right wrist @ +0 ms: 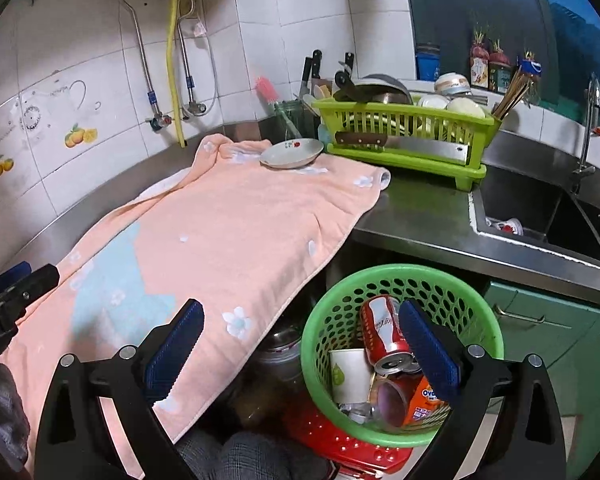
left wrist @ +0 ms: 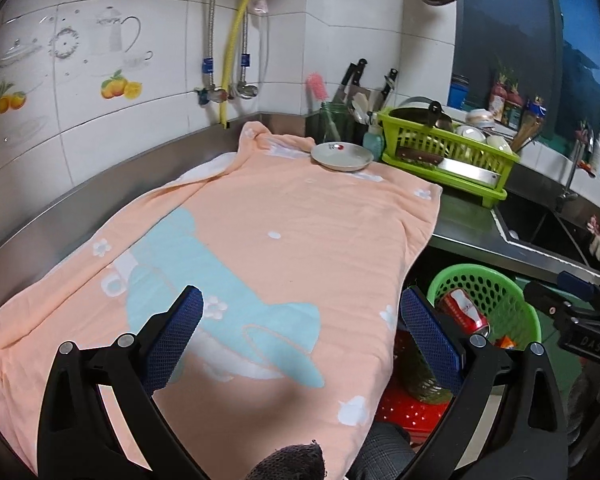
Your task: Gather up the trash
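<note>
Your left tongs (left wrist: 302, 332) stand with the jaws wide apart and nothing between them, hovering over the near part of the peach towel (left wrist: 260, 240) that covers the table (left wrist: 464, 216). Your right tongs (right wrist: 302, 346) are likewise spread and empty, poised above the gap between the towel's right edge and the green basket (right wrist: 440, 280). The basket sits on the floor below the table edge, near right, evidently placed there so that refuse can be dropped straight down off the surface. Inside it lie a crushed red can (right wrist: 382, 334), a white paper cup (right wrist: 350, 372) and an orange packet (right wrist: 426, 400), all resting loose against one another. No loose trash is visible on the towel; only a small plate (left wrist: 342, 156) stands at its far end, just beside the lime dish rack (left wrist: 448, 152), and it appears to be crockery, not refuse. In my judgement the collecting is complete or close to it, and your empty, open tongs are consistent with a release over the basket. Check the sink (right wrist: 540, 216) at far right, where a small red and white object cannot be identified.
</note>
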`<action>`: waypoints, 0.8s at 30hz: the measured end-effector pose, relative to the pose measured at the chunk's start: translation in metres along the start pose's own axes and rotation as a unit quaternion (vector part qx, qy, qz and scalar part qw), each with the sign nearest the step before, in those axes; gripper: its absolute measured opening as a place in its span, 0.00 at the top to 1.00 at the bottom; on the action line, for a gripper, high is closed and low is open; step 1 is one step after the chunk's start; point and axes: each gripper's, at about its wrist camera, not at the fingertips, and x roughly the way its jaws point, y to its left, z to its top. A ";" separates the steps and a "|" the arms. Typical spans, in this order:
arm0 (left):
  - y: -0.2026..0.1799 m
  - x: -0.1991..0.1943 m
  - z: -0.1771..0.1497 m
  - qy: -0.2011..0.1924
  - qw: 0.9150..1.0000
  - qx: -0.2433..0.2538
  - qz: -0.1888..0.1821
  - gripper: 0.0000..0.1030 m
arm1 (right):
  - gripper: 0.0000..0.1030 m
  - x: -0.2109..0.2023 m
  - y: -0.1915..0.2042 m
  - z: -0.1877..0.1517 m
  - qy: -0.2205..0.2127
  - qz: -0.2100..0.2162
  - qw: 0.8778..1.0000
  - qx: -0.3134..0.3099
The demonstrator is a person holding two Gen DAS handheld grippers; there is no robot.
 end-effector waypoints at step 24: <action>-0.012 -0.018 -0.007 -0.024 1.000 0.018 -0.001 0.05 | 0.08 -0.025 0.009 -0.002 -0.029 -0.011 0.999 -0.011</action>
